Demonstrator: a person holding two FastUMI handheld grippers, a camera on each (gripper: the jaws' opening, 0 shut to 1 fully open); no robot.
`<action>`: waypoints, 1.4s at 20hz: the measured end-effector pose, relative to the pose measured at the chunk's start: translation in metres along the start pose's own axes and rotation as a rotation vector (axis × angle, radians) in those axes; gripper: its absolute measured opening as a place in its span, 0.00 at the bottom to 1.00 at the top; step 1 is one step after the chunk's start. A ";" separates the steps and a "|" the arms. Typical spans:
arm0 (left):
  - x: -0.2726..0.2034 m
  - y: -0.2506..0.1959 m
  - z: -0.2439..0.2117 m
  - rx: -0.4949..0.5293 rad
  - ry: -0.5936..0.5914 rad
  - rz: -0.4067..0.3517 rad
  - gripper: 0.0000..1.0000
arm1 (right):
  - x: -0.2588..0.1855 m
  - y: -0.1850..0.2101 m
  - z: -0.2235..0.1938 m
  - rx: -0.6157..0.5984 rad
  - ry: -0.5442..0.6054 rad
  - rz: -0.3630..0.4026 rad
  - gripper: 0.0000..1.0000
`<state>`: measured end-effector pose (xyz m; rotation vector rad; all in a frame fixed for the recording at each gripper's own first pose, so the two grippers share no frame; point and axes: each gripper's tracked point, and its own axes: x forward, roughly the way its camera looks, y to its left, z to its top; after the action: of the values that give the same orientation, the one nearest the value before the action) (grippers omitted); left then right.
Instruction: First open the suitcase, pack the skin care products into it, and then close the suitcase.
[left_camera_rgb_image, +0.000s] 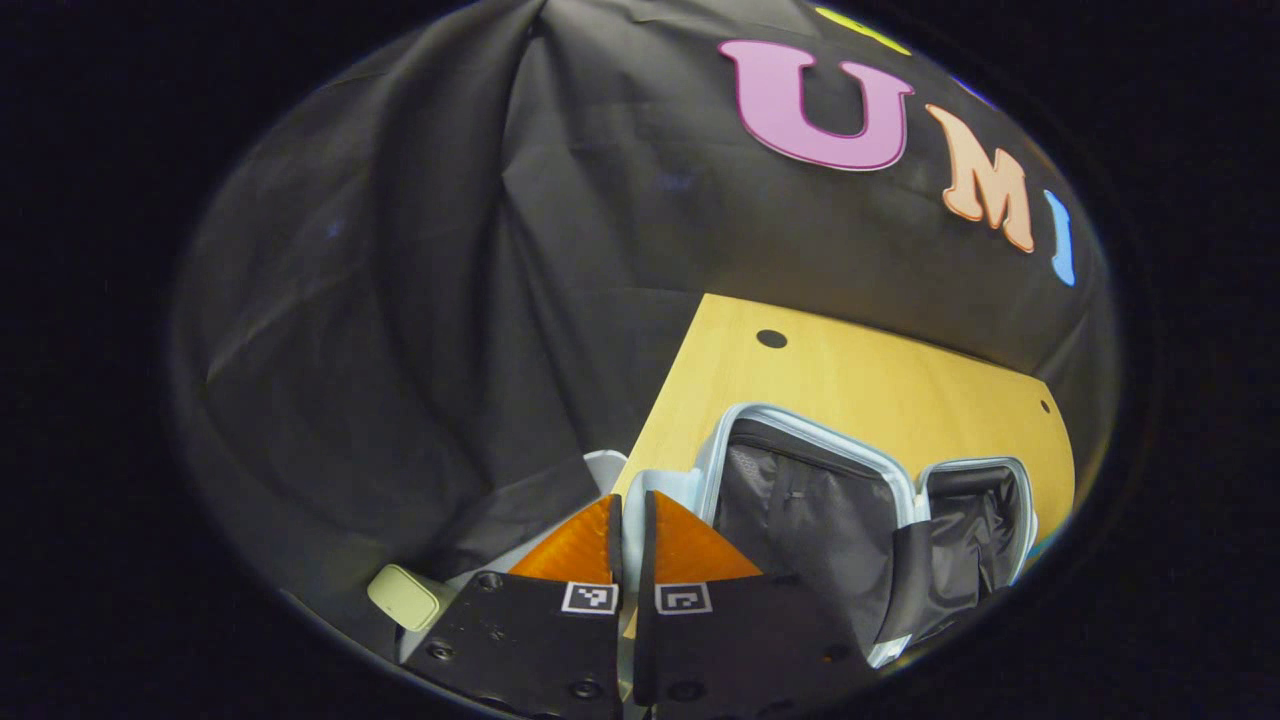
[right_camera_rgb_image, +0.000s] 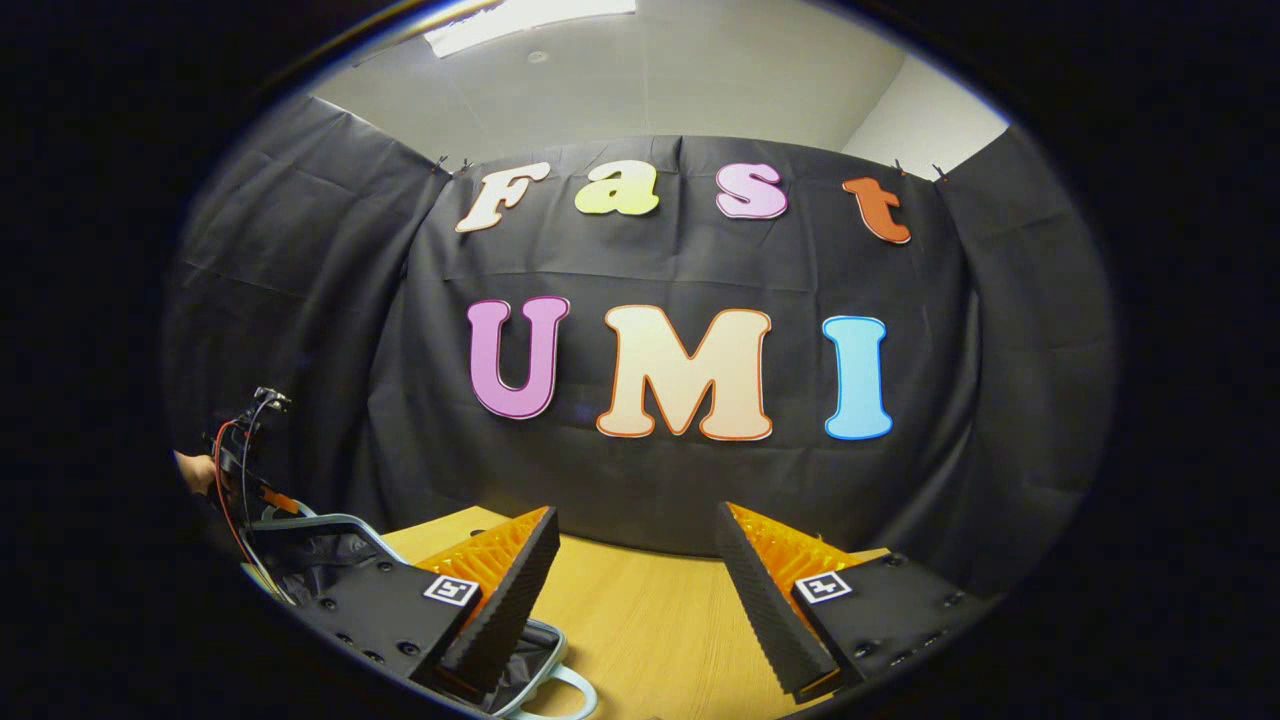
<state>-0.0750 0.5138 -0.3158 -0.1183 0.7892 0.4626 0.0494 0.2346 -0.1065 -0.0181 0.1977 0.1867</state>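
Observation:
The pale blue suitcase (left_camera_rgb_image: 812, 432) lies open on the wooden table (left_camera_rgb_image: 850, 370), its two halves showing dark lining. My left gripper (left_camera_rgb_image: 630, 500) is at the suitcase's near rim with its fingers almost together, and a strip of pale shell sits between the tips. In the right gripper view the suitcase (right_camera_rgb_image: 330, 522) is at the lower left, with the left gripper (right_camera_rgb_image: 245, 470) and a hand at its far end. My right gripper (right_camera_rgb_image: 635, 515) hovers open over the table (right_camera_rgb_image: 650, 620) with nothing between its fingers, its left finger (right_camera_rgb_image: 500, 600) above the suitcase's near corner.
A small rounded pale green object (left_camera_rgb_image: 405, 597) lies at the lower left of the left gripper view, beside the black cloth. The booth's black cloth wall stands close behind the table. Bare wood stretches to the right of the suitcase.

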 end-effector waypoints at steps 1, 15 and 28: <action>0.004 0.003 -0.004 -0.015 0.010 0.016 0.00 | 0.000 -0.004 -0.002 -0.004 0.007 -0.011 1.00; -0.091 -0.055 0.070 -0.056 -0.360 0.113 0.96 | -0.006 -0.071 0.028 -0.027 -0.060 -0.070 0.99; -0.240 -0.384 0.074 0.007 -0.591 -0.312 0.95 | -0.090 -0.190 0.035 0.101 -0.126 -0.126 0.98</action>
<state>-0.0028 0.1050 -0.1205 -0.0892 0.1849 0.1786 0.0052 0.0332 -0.0542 0.0814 0.0795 0.0522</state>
